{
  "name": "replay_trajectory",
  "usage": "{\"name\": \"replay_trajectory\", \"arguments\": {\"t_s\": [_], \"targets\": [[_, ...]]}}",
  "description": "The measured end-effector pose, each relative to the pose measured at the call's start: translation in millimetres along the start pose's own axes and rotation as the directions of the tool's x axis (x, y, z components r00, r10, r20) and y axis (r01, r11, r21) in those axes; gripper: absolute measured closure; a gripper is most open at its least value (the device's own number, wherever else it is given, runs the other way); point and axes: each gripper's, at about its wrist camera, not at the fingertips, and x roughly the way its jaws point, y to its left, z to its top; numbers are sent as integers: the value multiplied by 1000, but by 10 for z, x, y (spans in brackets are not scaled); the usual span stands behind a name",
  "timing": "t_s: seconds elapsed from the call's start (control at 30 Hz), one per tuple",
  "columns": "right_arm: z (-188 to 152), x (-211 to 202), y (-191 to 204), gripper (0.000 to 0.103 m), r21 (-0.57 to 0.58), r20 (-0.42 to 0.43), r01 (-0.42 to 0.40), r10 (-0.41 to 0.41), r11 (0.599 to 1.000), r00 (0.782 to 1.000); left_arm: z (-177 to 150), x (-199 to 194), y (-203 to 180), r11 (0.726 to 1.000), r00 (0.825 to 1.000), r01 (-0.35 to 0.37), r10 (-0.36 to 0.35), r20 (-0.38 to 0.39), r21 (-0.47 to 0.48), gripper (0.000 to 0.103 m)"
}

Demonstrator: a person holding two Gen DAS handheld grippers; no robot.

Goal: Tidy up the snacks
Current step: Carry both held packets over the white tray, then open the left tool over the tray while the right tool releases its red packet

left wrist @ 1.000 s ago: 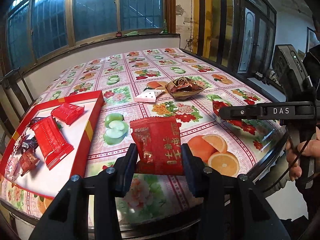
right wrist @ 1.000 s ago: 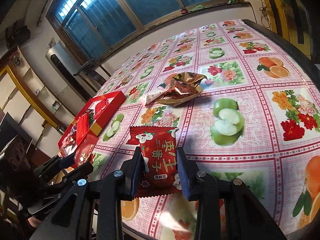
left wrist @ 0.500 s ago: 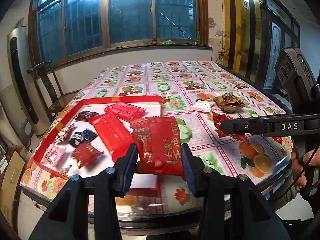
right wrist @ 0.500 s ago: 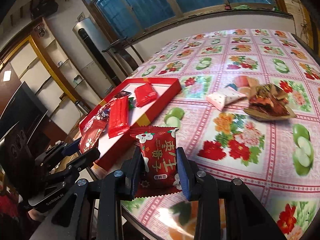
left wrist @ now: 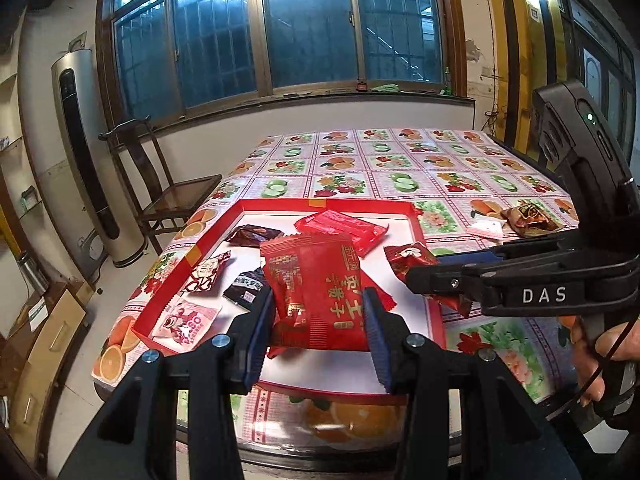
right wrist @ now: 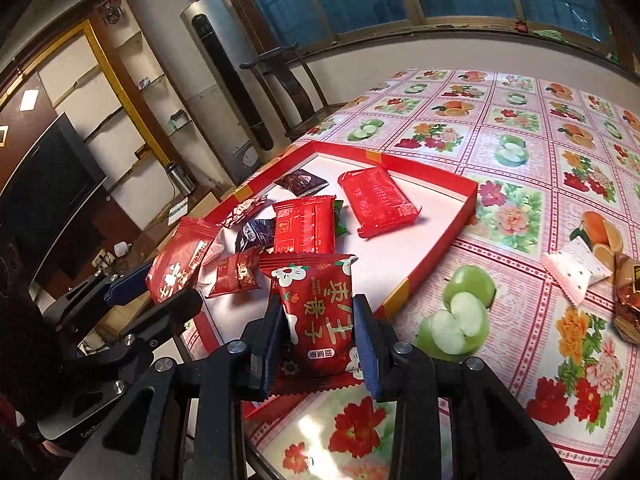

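Observation:
My left gripper point(left wrist: 318, 320) is shut on a red snack packet with gold lettering point(left wrist: 316, 292) and holds it above the near part of the red-rimmed tray point(left wrist: 320, 205). My right gripper point(right wrist: 318, 336) is shut on a red snack packet with white flowers point(right wrist: 316, 312), held over the tray's near right edge point(right wrist: 452, 236). The tray holds several wrapped snacks, among them a long red packet point(right wrist: 378, 200) and a square red packet point(right wrist: 304, 226). The left gripper and its packet point(right wrist: 176, 268) show at the left of the right wrist view.
A white-dotted pink packet point(right wrist: 574, 270) and a brown-gold wrapper point(left wrist: 528, 218) lie on the fruit-print tablecloth point(right wrist: 516, 128) to the right of the tray. A dark wooden chair point(left wrist: 160, 184) and a tall air conditioner point(left wrist: 86, 156) stand beyond the table's left side.
Both grippers have swung left with their packets, from over the bare tablecloth to over the tray. The tray has come to the middle of both views.

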Motion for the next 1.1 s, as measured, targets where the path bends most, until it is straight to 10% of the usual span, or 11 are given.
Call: {"name": "replay_trajectory", "arguments": {"t_s": [0.33,0.5,1.1], "targets": [[355,482,66,66,-1,12,38,-38,999,999,164,440,464,986,989,-137,130,-75,-94,58],[450,284,12,33,-1,112,51,-51,999,992,237,362,604,960,975,-222,218,-44,-173,15],[-201,-830,-1360,33,281,239,73,-143,957,960,238,223,-614,998,999,52,-52,-4,-28,14]]}}
